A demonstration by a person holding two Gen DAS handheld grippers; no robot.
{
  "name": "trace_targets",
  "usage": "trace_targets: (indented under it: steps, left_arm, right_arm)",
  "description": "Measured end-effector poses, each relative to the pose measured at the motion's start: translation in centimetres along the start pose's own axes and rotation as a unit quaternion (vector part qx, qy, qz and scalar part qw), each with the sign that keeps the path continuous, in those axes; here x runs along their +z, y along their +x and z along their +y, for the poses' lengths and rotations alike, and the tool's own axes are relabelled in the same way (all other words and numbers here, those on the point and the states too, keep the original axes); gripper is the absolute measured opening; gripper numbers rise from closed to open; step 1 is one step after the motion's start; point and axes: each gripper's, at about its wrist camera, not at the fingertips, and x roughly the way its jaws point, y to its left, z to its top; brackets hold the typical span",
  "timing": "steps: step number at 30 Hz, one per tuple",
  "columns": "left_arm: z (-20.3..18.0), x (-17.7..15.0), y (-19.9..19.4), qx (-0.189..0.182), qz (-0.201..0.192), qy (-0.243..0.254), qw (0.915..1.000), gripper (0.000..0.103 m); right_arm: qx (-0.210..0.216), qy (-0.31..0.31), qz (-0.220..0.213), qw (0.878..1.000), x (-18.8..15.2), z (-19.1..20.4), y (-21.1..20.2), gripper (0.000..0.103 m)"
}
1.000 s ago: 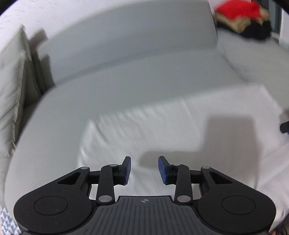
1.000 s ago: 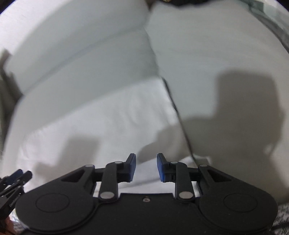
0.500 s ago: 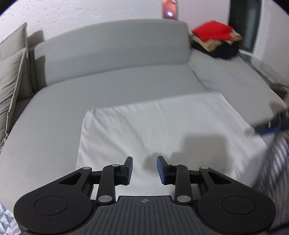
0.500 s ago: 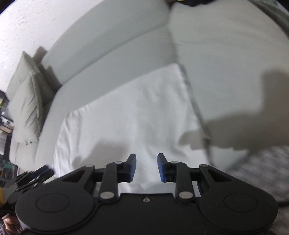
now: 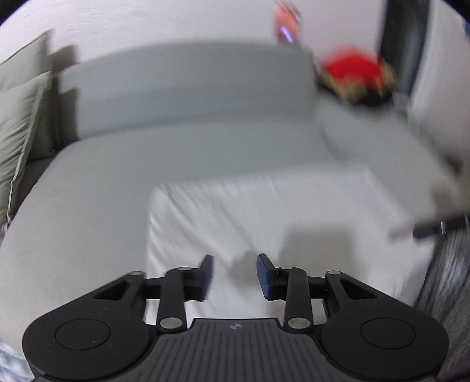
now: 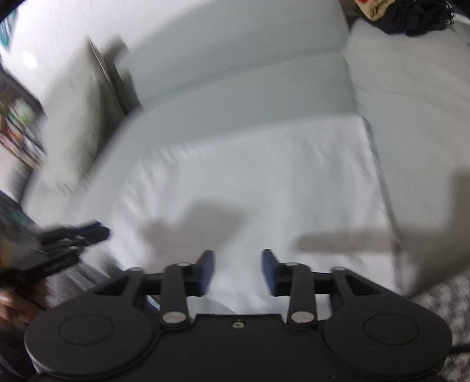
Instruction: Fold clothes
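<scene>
A cloth [image 5: 264, 211] lies on the sofa seat [image 5: 88, 205], cushions [image 5: 17, 123] left.

A large pale grey sofa [image 5: 182, 152] fills most of both views, with a long backrest [image 5: 188, 88] along its far edge and a wide seat in front. At the sofa's left end, beige cushions [image 5: 20, 123] stand upright against the armrest side. Behind the backrest rises a white textured wall [image 5: 147, 26]. On the wall above the backrest's right end hangs a small blurred orange object [image 5: 286, 25]; what it is cannot be told. A dark vertical strip [image 5: 406, 44] stands at the far right. In the right wrist view, blurred colourful shelves [image 6: 17, 126] show at the left edge.
</scene>
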Motion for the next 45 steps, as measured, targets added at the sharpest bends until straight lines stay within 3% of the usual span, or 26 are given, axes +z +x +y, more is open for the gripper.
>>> trace_targets:
  steps: [2,3,4,7,11,13,15,18,22,25,30,34,38,41,43,45]
  left_arm:
    - [2.7,1.7,1.8,0.009,-0.011,-0.046,0.9988,0.043]
    - [4.0,2.5,2.7,0.013,-0.017,-0.069,0.9974,0.043]
    - [5.4,3.1,4.3,0.02,-0.007,-0.096,0.9952,0.041]
    - [9.4,4.8,9.4,0.043,0.027,-0.175,0.9833,0.036]
    - [12.7,5.2,13.6,0.017,0.065,-0.261,0.9631,0.034]
    - [14.1,5.1,14.9,-0.009,0.074,-0.306,0.9491,0.034]
    - [15.1,4.9,16.2,-0.023,0.087,-0.344,0.9348,0.034]
    - [16.2,4.7,17.9,-0.041,0.1,-0.387,0.9158,0.034]
    - [16.3,5.1,19.3,-0.079,0.1,-0.413,0.9016,0.034]
    - [16.0,5.2,20.6,-0.088,0.117,-0.423,0.8942,0.033]
    - [16.6,5.1,22.1,-0.084,0.125,-0.463,0.8736,0.013]
    - [15.0,6.1,19.8,-0.01,0.082,-0.416,0.9055,0.003]
    - [13.3,7.1,17.4,0.066,0.037,-0.363,0.9288,0.0]
    - [12.5,7.5,15.5,0.115,0.006,-0.328,0.9378,0.0]
    - [12.4,7.2,14.0,0.114,-0.006,-0.331,0.9368,0.0]
    - [11.4,7.2,12.8,0.106,-0.016,-0.311,0.9443,0.002]
  right_arm:
    - [0.044,0.013,-0.014,0.999,1.7,0.4,0.6,0.07]
    - [0.061,0.016,-0.019,0.998,2.6,0.6,1.2,0.074]
    - [0.075,0.017,-0.024,0.997,3.5,0.7,2.0,0.076]
    - [0.064,0.021,-0.014,0.998,6.1,0.2,6.6,0.075]
    - [0.055,0.03,0.022,0.998,8.6,-1.6,12.6,0.045]
    - [0.061,0.061,0.025,0.996,8.5,-3.4,14.6,0.043]
    - [0.082,0.122,0.026,0.989,7.9,-5.8,15.9,0.033]
    - [0.116,0.21,0.028,0.971,7.9,-8.0,16.4,0.033]
    - [0.124,0.227,0.032,0.966,7.9,-8.6,16.7,0.033]
    - [0.117,0.219,0.032,0.968,8.1,-8.1,17.3,0.033]
    - [0.116,0.213,0.032,0.97,8.6,-8.6,17.3,0.034]
    - [0.117,0.213,0.032,0.969,8.8,-8.5,17.6,0.034]
    - [0.119,0.213,0.032,0.969,9.0,-8.6,17.7,0.033]
    - [0.118,0.207,0.03,0.971,9.1,-8.5,17.6,0.033]
    - [0.11,0.192,0.022,0.975,9.2,-8.3,17.2,0.034]
    - [0.083,0.162,-0.004,0.983,9.5,-7.8,15.7,0.036]
